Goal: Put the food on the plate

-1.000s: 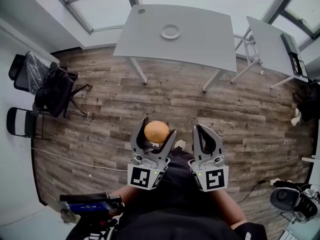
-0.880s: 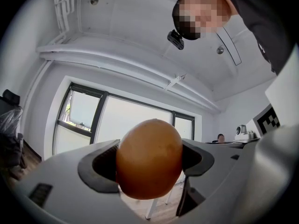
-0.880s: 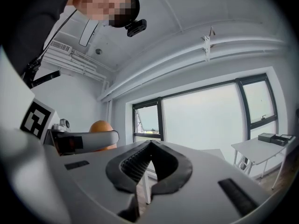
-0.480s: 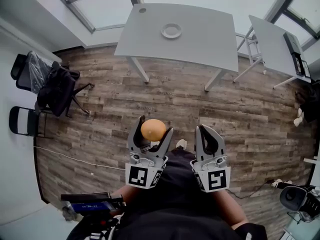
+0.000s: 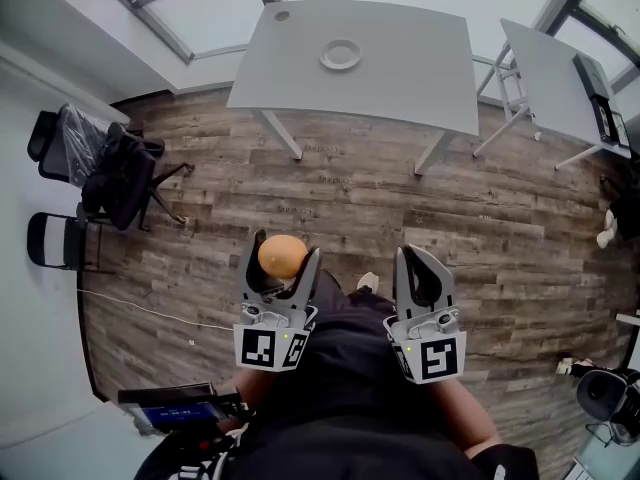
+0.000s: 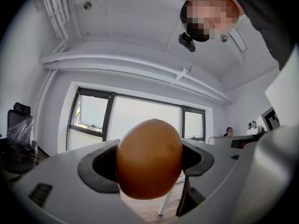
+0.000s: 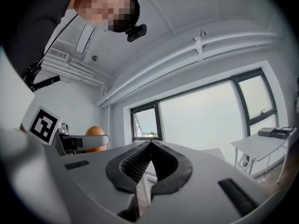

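The left tongs (image 5: pixel 283 259) are clenched on a round orange piece of food (image 6: pixel 149 158). Both pads press its sides, and it fills the gap between them. In the head view, tongs and food hang over the wooden floor (image 5: pixel 400 208) at about 7 o'clock from the middle of the scene, close to the person's body.

The right tongs (image 5: pixel 423 260) sit just beside them at about 5 o'clock. Their tips are pressed together and nothing is between them. From the right gripper view the food shows off at 9 o'clock, held in the other tongs.

The plate (image 5: pixel 341 54) is white and bare. It lies on the grey table (image 5: pixel 410 78) at 12 o'clock, well apart from the food across a stretch of floor. A second table (image 5: pixel 555 78) stands at 2 o'clock. Black chairs (image 5: pixel 105 173) stand by the wall at 9 o'clock.
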Motion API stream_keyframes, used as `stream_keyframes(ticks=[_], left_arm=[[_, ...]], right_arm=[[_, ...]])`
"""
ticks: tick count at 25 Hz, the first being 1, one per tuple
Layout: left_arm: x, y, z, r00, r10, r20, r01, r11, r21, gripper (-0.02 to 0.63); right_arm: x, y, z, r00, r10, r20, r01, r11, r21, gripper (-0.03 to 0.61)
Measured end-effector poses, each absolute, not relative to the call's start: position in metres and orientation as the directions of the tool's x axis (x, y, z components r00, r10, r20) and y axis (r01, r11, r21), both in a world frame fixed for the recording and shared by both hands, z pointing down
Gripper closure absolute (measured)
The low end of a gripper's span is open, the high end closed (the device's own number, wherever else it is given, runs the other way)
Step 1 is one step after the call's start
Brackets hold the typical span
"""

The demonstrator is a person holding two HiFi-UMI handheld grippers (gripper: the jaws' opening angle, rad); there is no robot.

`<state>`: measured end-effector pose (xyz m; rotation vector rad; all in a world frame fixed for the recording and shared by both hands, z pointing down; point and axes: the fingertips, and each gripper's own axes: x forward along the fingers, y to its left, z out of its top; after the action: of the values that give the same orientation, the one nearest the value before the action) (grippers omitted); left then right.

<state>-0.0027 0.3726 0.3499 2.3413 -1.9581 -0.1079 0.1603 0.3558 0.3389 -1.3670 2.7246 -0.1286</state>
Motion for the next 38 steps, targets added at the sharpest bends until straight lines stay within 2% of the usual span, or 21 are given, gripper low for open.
stream_keyframes(ticks=[20, 38], left_arm=[[0.028, 0.359, 0.351, 0.214, -0.977, 0.005, -0.971, -0.213, 0.107, 0.262], [0.033, 0.3, 0.371, 0.255, -0.967, 0.018, -0.955, -0.248, 0.164, 0.262]], right_arm=[[0.181, 0.349, 0.355, -0.585, -0.811, -0.008, -0.802, 0.58, -0.142, 0.581], [0.188, 0.306, 0.372, -0.57, -0.82, 0.055, -0.819, 0.561, -0.124, 0.581]])
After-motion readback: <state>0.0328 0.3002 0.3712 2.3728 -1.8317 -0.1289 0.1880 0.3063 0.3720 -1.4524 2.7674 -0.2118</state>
